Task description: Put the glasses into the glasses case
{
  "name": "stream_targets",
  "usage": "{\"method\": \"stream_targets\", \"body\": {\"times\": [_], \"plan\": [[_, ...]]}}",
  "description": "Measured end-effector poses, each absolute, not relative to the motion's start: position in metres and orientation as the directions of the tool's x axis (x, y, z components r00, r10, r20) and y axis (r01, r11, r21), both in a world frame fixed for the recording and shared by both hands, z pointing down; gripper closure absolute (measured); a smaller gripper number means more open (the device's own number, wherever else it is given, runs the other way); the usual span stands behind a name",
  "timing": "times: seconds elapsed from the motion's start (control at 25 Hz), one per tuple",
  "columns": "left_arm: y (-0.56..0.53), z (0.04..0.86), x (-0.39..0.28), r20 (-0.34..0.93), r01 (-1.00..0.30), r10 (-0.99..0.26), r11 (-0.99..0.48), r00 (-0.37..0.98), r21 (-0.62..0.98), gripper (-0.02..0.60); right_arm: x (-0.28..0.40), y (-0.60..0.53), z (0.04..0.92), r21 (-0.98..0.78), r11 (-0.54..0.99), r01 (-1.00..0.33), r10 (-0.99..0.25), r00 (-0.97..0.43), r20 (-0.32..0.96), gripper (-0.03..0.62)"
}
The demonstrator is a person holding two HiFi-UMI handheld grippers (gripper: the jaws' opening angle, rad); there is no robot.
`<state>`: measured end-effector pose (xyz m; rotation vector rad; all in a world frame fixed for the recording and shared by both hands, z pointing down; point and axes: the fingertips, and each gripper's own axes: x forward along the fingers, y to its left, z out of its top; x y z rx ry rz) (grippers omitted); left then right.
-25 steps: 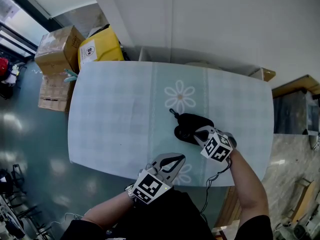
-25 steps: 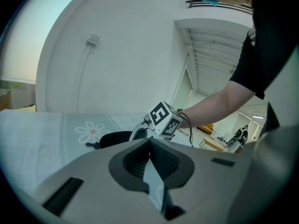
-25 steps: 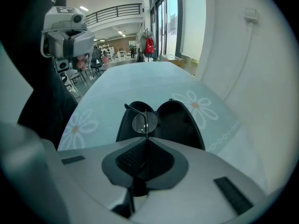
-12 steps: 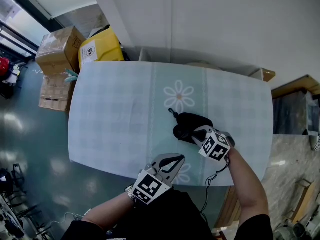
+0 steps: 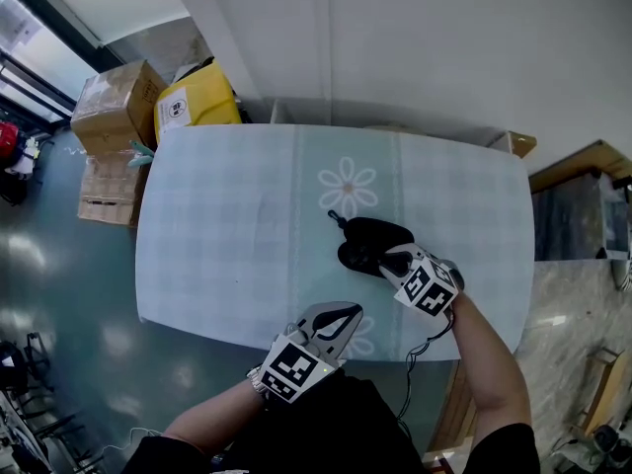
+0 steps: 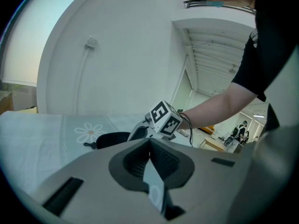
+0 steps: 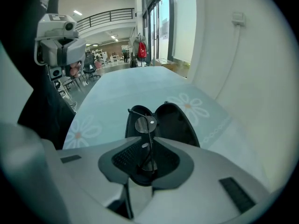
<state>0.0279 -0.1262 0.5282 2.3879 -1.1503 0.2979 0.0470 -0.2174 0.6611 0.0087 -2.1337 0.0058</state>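
A black glasses case (image 5: 369, 242) lies open on the pale blue tablecloth (image 5: 237, 235), right of the table's middle; it shows in the right gripper view as two open halves (image 7: 173, 122). My right gripper (image 5: 392, 262) is shut on thin-framed glasses (image 7: 145, 129), which hang just over the case's near half. In the left gripper view the case (image 6: 112, 139) shows beyond the right gripper's marker cube (image 6: 163, 118). My left gripper (image 5: 341, 316) is shut with nothing in it, held near the table's front edge.
A daisy print (image 5: 347, 186) marks the cloth behind the case, another (image 5: 361, 336) lies by the front edge. Cardboard boxes (image 5: 114, 107) and a yellow bag (image 5: 196, 97) stand on the floor off the back left corner. A wall runs behind the table.
The right gripper with the glasses has edged slightly forward over the case. The left gripper stays where it was.
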Motion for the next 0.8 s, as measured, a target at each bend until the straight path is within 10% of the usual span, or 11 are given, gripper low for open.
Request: {"method": "stream_targets", "body": {"times": [0.8], "plan": [[-0.079,0.487,0.037,0.328,-0.81,-0.741,-0.536,0.586,0.236,0.555,0.094,-0.166,0.503,0.092,0.877,-0.472,-0.455,-0.751,0.478,0.571]]}}
